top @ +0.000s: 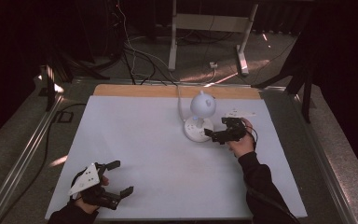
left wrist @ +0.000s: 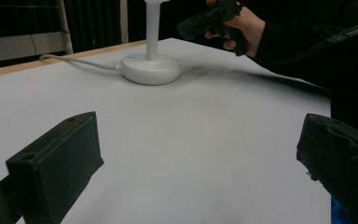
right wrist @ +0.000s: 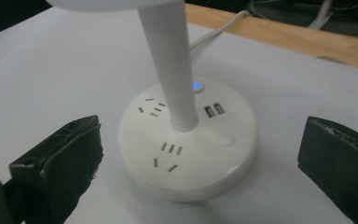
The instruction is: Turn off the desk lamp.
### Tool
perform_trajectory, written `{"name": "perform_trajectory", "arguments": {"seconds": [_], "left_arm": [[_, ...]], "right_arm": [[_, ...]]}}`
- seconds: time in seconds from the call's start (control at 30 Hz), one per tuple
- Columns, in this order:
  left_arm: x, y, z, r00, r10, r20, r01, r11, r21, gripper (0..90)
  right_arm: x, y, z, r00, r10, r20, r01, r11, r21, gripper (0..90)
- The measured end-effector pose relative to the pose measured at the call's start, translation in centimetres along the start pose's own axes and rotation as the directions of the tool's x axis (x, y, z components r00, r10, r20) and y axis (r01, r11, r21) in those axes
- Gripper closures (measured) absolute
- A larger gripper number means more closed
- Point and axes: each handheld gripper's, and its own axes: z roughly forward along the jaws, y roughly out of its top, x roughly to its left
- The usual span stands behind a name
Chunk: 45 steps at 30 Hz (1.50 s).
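Hovering right gripper (right wrist: 200, 158) | jaws spread | lamp base (right wrist: 189, 149) between, untouched

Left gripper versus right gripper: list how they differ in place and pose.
The left gripper hovers near the table's front left corner, far from the lamp; the right gripper sits right at the lamp's base. The left gripper's jaws frame bare tabletop; the right gripper's jaws frame the base without touching it. Both are open and hold nothing.
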Motion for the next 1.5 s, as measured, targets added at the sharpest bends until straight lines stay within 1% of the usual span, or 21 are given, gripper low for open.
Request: {"name": "perform_trajectory", "arguments": {"seconds": [0.03, 0.07, 0.1, 0.2, 0.27, 0.33, 0.53, 0.67, 0.83, 0.9, 1.03, 1.17, 1.27, 1.3, 1.4, 1.5], "left_arm": [[0.0, 0.0, 0.0, 1.0000, -0.001, 0.000, 0.001, 1.0000, 0.000, 0.5], [0.0, 0.0, 0.0, 1.0000, 0.000, 0.000, 0.000, 1.0000, -0.001, 0.5], [0.0, 0.0, 0.0, 1.0000, 0.001, 0.000, -0.001, 1.0000, -0.001, 0.5], [0.0, 0.0, 0.0, 1.0000, 0.001, 0.000, -0.001, 1.0000, -0.001, 0.4], [0.0, 0.0, 0.0, 1.0000, 0.000, 0.000, 0.000, 1.0000, -0.002, 0.5], [0.0, 0.0, -0.1, 1.0000, 0.001, -0.001, -0.001, 1.0000, -0.002, 0.5], [-0.1, 0.1, 0.0, 1.0000, 0.000, 0.002, 0.000, 1.0000, -0.003, 0.5], [0.0, 0.0, 0.0, 1.0000, -0.001, 0.006, 0.001, 1.0000, -0.002, 0.5], [0.0, 0.1, -0.1, 1.0000, -0.001, 0.001, 0.001, 1.0000, -0.009, 0.5], [0.0, 0.1, -0.1, 1.0000, 0.001, 0.001, -0.001, 1.0000, -0.005, 0.4], [-0.1, 0.1, 0.1, 1.0000, 0.000, 0.005, 0.000, 1.0000, -0.003, 0.5], [0.0, 0.1, 0.0, 1.0000, -0.001, 0.003, 0.001, 1.0000, -0.005, 0.5], [0.0, 0.1, 0.0, 1.0000, -0.001, 0.003, 0.001, 1.0000, -0.004, 0.5], [-0.1, 0.1, 0.0, 1.0000, 0.000, 0.004, 0.000, 1.0000, -0.003, 0.5], [-0.1, 0.1, 0.0, 1.0000, 0.002, 0.005, -0.002, 1.0000, -0.002, 0.5], [-0.1, 0.1, 0.0, 1.0000, 0.001, 0.004, -0.001, 1.0000, -0.003, 0.5]], "right_arm": [[0.0, 0.1, -0.2, 1.0000, 0.000, -0.002, 0.000, 1.000, -0.002, 0.0], [-0.1, 0.1, -0.5, 0.9999, 0.003, -0.016, -0.003, 1.000, -0.003, 0.0], [0.0, 0.2, -0.7, 0.9999, 0.000, -0.015, 0.000, 1.000, -0.007, 0.0], [0.3, 0.2, -1.4, 0.9994, -0.007, -0.034, 0.006, 1.000, -0.009, 0.0], [0.6, 0.2, -1.9, 0.9982, -0.003, -0.061, 0.003, 1.000, -0.005, 0.0], [0.9, 0.0, -2.3, 0.9964, -0.005, -0.084, 0.004, 1.000, -0.007, 0.0], [1.7, -0.8, -3.6, 0.9933, -0.012, -0.115, 0.011, 1.000, -0.012, 0.0], [2.0, -1.6, -4.5, 0.9929, -0.008, -0.119, 0.005, 1.000, -0.025, 0.0], [2.5, -2.6, -5.6, 0.9910, -0.016, -0.133, 0.014, 1.000, -0.018, 0.0], [2.7, -3.0, -6.1, 0.9902, -0.020, -0.138, 0.017, 1.000, -0.023, 0.0], [3.1, -3.9, -6.9, 0.9879, -0.028, -0.152, 0.026, 1.000, -0.013, 0.0], [3.4, -4.9, -7.7, 0.9861, -0.030, -0.164, 0.027, 0.999, -0.018, 0.0], [3.5, -5.7, -8.1, 0.9860, -0.032, -0.164, 0.029, 0.999, -0.018, 0.0], [3.4, -6.0, -8.3, 0.9846, -0.028, -0.173, 0.026, 1.000, -0.014, 0.0], [3.5, -6.7, -8.8, 0.9850, -0.035, -0.169, 0.033, 0.999, -0.015, 0.0], [3.5, -7.5, -9.4, 0.9831, -0.042, -0.178, 0.038, 0.999, -0.030, 0.0]]}}
